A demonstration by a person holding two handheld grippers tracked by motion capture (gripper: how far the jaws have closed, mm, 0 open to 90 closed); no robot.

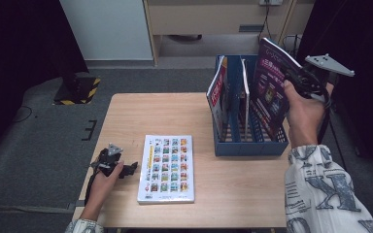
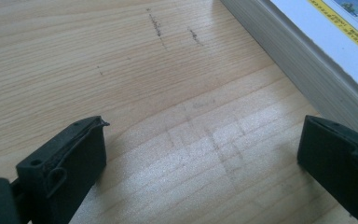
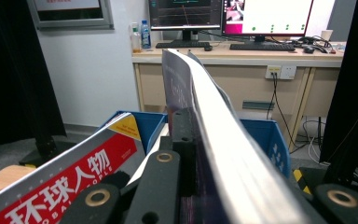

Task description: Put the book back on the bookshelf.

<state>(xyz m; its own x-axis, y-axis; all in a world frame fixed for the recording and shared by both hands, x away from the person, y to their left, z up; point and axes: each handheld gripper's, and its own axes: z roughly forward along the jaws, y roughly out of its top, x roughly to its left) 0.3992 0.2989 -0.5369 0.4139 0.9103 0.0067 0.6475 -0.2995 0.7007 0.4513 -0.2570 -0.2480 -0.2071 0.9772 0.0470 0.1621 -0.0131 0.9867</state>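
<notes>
My right gripper point(image 1: 294, 80) is shut on the edge of a purple magazine point(image 1: 272, 87), which it holds upright and tilted over the right slot of a blue file rack point(image 1: 250, 145). In the right gripper view the magazine's pale edge point(image 3: 223, 135) runs up between the jaws of that gripper point(image 3: 186, 121). A red-covered magazine point(image 1: 217, 94) leans in the rack's left slot point(image 3: 74, 182). A thin white booklet point(image 1: 245, 87) stands in the middle slot. My left gripper point(image 1: 128, 169) rests on the table, open, just left of a white book with a picture grid point(image 1: 166, 167). Only bare wood lies between the jaws of my left gripper point(image 2: 200, 140).
The wooden table point(image 1: 141, 111) has free room at its back left and front right. The thick side of the white book point(image 2: 298, 60) is close to the right jaw in the left gripper view. Behind the rack point(image 3: 270, 140) stands a desk with monitors point(image 3: 233, 14).
</notes>
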